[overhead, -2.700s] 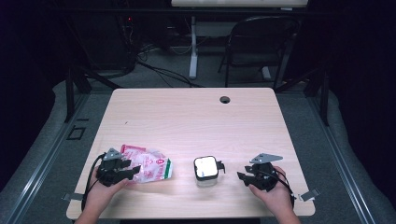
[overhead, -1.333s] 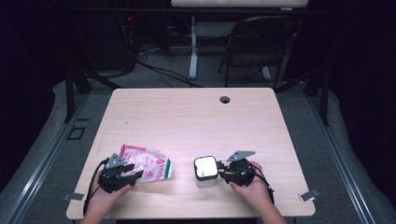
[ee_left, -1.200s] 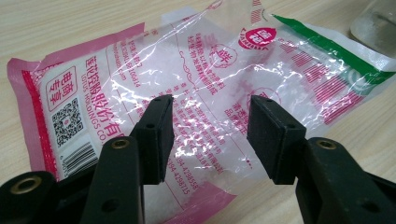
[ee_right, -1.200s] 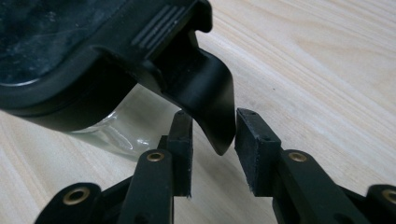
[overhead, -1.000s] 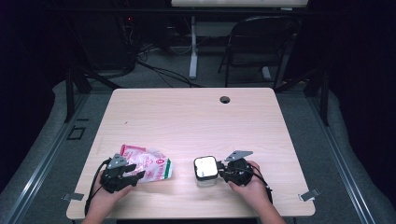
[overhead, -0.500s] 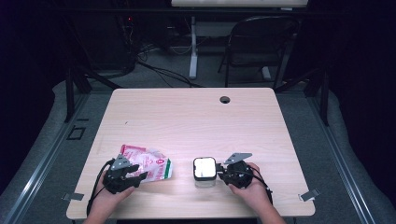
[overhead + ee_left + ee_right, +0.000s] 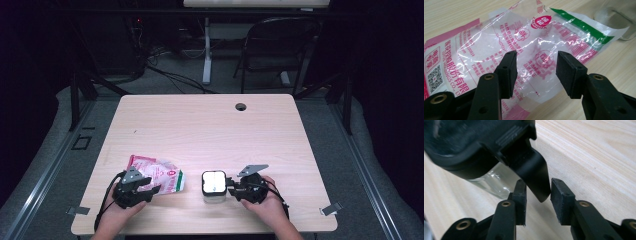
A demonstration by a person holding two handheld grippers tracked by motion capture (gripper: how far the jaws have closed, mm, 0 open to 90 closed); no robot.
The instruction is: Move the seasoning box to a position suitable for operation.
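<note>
Lab or test-bench room, not a home. Evidence: single light wood table point(image 7: 210, 130) with a cable grommet hole point(image 7: 241, 106) near its far edge, standing on grey carpet point(image 7: 50, 145) with black surroundings, dark curtains or walls all around. Behind the table: a folding metal chair point(image 7: 272, 50), the white leg of another desk point(image 7: 206, 50), loose cables point(image 7: 165, 70) running over the floor, equipment in the dark with a small red light point(image 7: 138, 21). Metal rails or framing point(image 7: 35, 185) run along both sides of the table. Looks like a dedicated data-capture rig, lit from above, rest of the room dim
</note>
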